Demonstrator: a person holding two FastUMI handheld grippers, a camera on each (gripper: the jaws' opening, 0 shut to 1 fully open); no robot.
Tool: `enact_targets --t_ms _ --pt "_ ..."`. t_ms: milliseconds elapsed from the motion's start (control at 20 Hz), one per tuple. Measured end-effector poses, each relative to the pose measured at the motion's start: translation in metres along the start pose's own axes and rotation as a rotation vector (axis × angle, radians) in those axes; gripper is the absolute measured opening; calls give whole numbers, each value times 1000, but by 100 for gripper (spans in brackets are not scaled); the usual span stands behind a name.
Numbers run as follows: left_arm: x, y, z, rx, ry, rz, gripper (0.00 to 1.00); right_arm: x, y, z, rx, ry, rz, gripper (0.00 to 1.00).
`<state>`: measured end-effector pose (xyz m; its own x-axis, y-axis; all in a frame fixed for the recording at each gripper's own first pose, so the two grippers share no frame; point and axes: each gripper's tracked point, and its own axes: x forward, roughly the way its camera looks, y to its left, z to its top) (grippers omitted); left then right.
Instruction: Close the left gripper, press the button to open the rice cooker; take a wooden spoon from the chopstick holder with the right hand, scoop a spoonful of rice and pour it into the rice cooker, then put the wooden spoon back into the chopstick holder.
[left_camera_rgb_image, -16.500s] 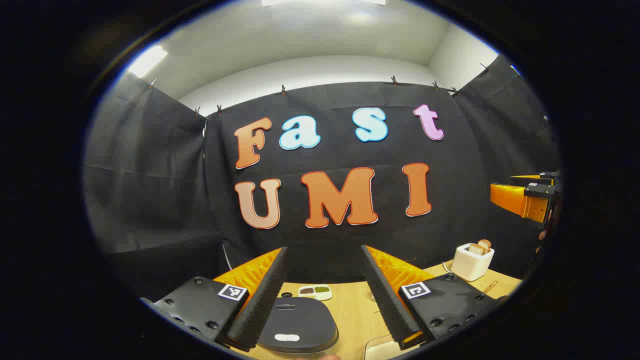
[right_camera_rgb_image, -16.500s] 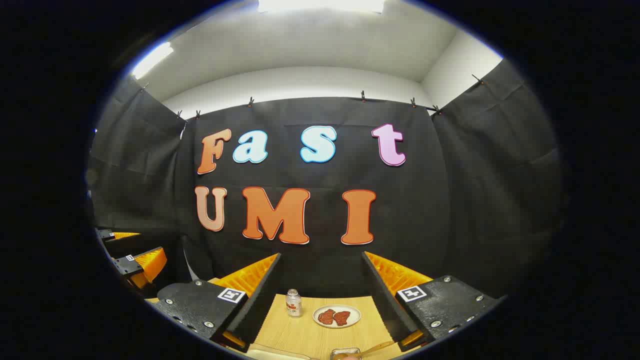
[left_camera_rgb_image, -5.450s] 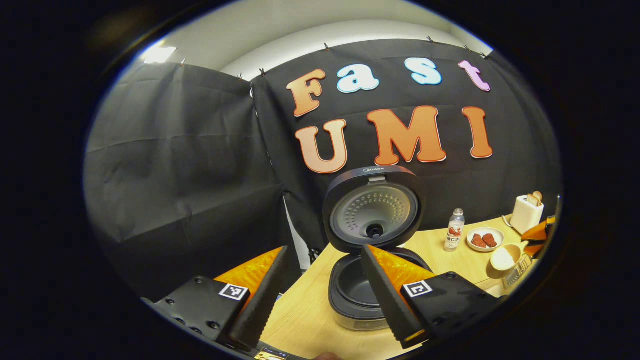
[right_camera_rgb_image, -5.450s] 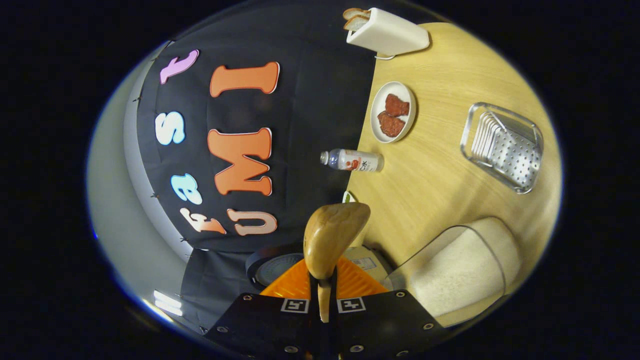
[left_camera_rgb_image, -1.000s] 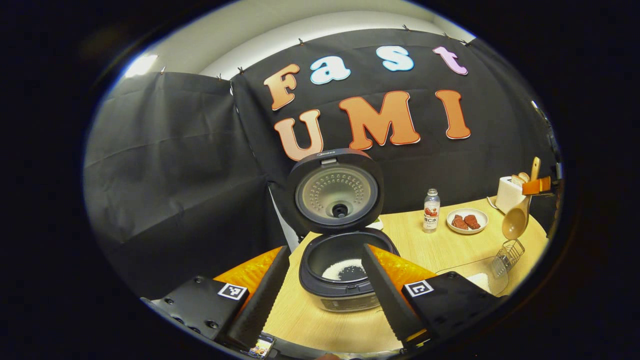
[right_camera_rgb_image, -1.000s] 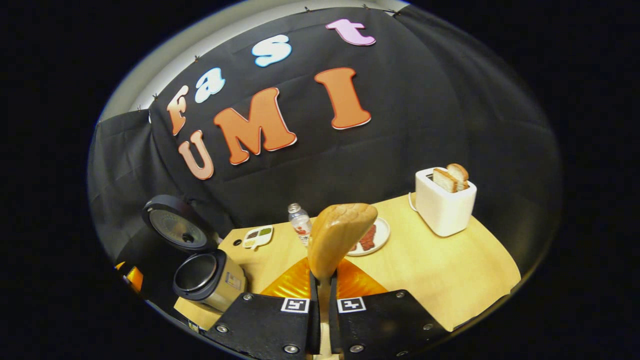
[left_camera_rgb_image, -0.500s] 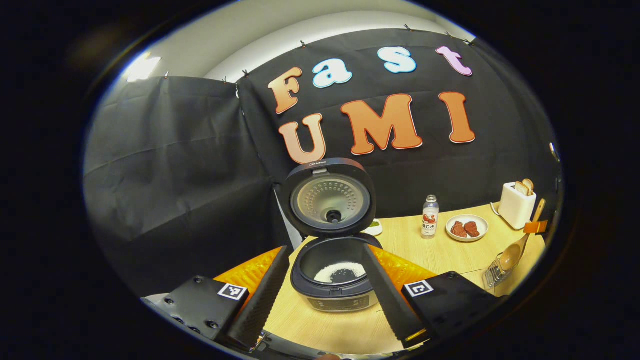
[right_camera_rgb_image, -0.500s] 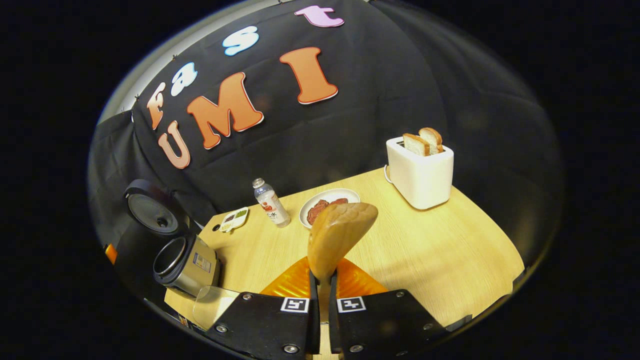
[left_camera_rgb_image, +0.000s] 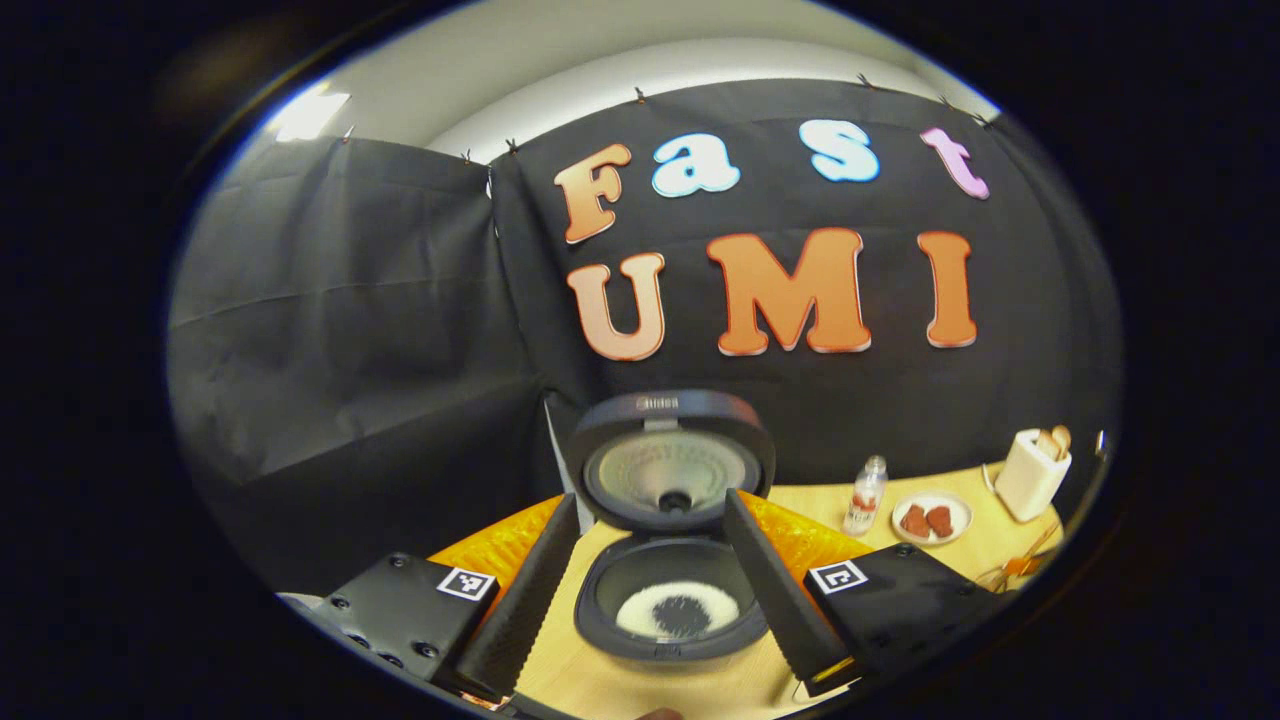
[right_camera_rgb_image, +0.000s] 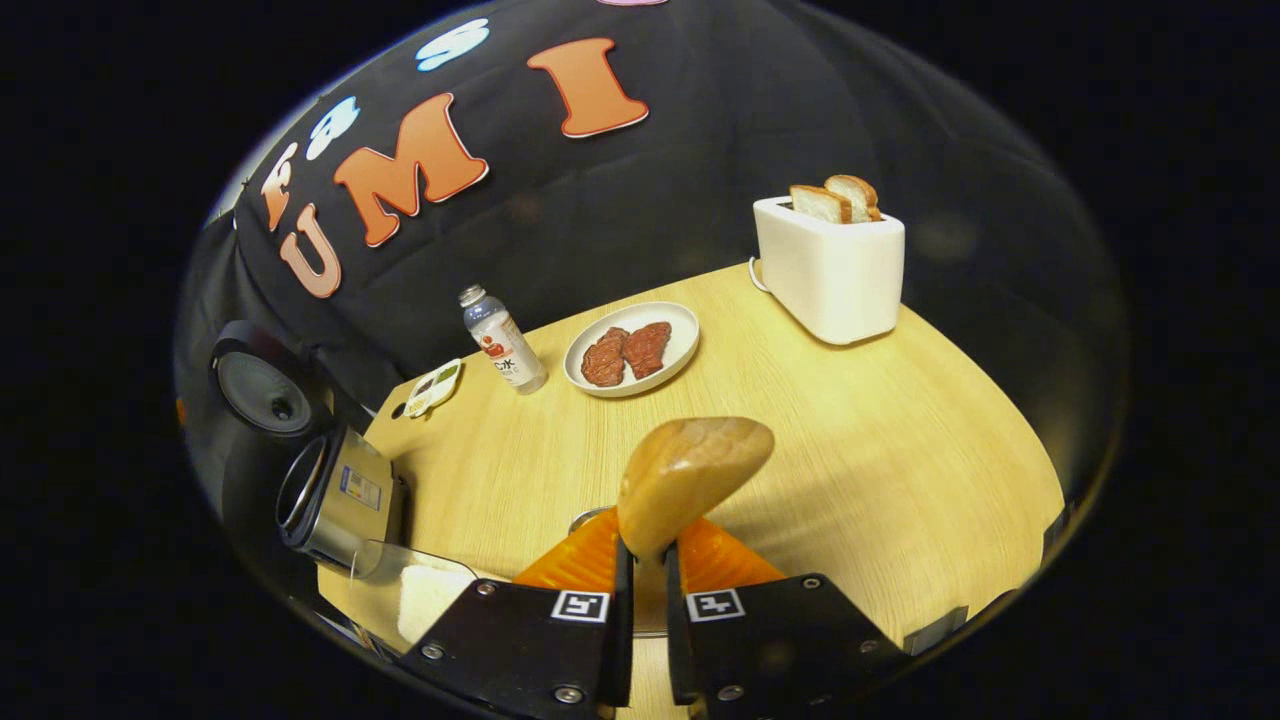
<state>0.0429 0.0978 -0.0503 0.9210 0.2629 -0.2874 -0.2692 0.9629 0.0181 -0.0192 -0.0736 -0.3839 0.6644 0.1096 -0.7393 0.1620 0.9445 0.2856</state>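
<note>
At the left edge of the bench (right_camera_rgb_image: 900, 440), the rice cooker (left_camera_rgb_image: 672, 610) stood with its lid raised and rice in its pot, framed by the left gripper (left_camera_rgb_image: 640, 580) with fingers spread and empty. The right gripper (right_camera_rgb_image: 642, 560) pinched the handle of the wooden spoon (right_camera_rgb_image: 690, 480) just below the bowl, above the bench's near edge. The spoon appeared light, rigid and smooth, so this hold near the bowl likely limited twisting.

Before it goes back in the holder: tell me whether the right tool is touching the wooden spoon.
Touching. The right gripper view shows the right tool shut on the wooden spoon, handle pinched between both fingers.
</note>
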Motion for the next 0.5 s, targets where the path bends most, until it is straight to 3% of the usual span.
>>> enact_targets --t_ms 150,200,250,350,500 --pt "65 -3 44 -79 9 -56 100 -17 -18 15 -33 -27 -91 27" --pt "87 -12 50 -85 33 -94 91 -25 -22 21 -34 -41 -105 30" --pt "110 -19 51 -83 53 -112 92 -34 -24 28 -38 -56 -116 39" --pt "153 -23 38 -68 138 -108 92 -53 -26 38 -56 -91 -141 56" --pt "191 -16 -1 -34 307 -64 92 -79 -25 57 -61 -149 -164 69"
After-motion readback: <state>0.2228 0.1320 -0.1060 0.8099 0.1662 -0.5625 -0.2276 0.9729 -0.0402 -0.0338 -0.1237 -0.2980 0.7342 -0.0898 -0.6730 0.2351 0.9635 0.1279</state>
